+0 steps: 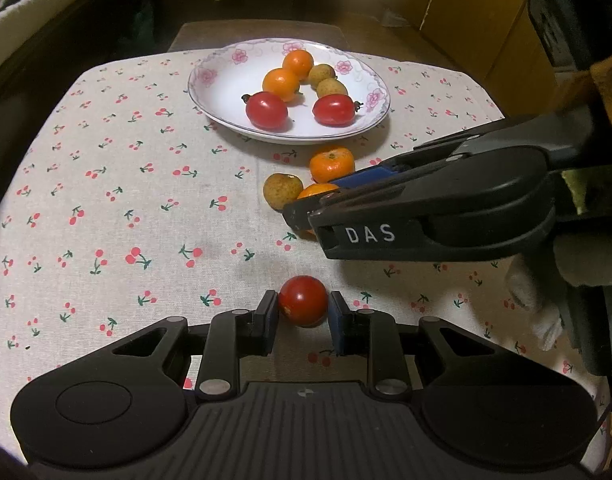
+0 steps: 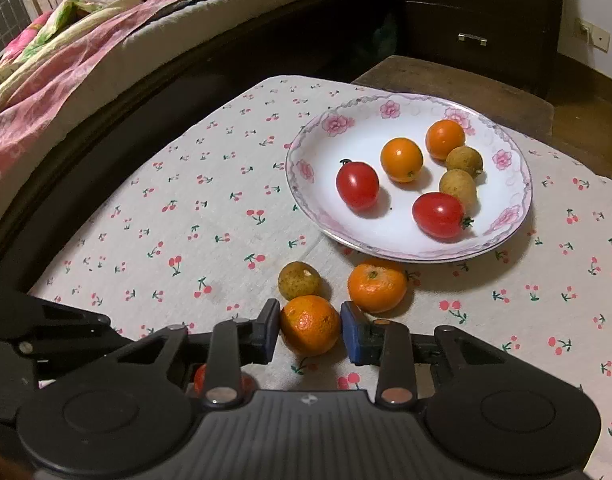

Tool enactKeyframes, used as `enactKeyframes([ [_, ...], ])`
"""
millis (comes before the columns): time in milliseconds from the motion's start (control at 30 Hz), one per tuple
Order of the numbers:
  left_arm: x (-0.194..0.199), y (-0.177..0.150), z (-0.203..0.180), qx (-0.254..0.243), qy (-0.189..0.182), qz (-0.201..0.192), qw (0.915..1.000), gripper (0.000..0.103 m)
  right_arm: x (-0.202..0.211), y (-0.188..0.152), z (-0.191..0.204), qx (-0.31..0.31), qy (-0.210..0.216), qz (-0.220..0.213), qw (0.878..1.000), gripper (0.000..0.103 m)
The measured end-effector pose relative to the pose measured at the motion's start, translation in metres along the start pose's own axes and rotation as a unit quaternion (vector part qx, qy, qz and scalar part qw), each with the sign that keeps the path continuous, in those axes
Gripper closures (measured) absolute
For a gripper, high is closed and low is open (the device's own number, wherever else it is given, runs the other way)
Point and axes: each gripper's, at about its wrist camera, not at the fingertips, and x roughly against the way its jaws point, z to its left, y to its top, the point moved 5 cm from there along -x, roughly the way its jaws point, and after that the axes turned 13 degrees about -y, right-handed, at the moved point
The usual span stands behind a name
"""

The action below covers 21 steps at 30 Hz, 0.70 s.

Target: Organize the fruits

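While you hold both tools low over the cherry-print cloth point(image 1: 117, 184), read each view in turn.

Left wrist, grip: your left gripper point(image 1: 302, 312) is clamped on a smooth, glossy round red tomato point(image 1: 303, 300), blue pads touching both its sides, probably ready to lift.

Left wrist, target: the white flower-rimmed china plate point(image 1: 221, 92) lies beyond, already bearing six fruits.

Right wrist, grip: your right gripper point(image 2: 310, 330) brackets a dimpled orange mandarin point(image 2: 310, 324); the left pad touches, but you cannot tell whether the right pad presses.

Right wrist, neighbours: a rough tan longan point(image 2: 299, 280) and a second mandarin point(image 2: 377, 287) sit just beside it, near the plate's rim.
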Motion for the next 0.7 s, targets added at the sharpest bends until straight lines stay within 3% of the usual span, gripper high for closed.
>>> enactKeyframes([
  [700,-0.004,0.012,-0.008,-0.010,0.000,-0.010,0.9999,0.069,0.040,-0.023,-0.038,-0.039,-0.021,-0.007,0.999,0.060],
])
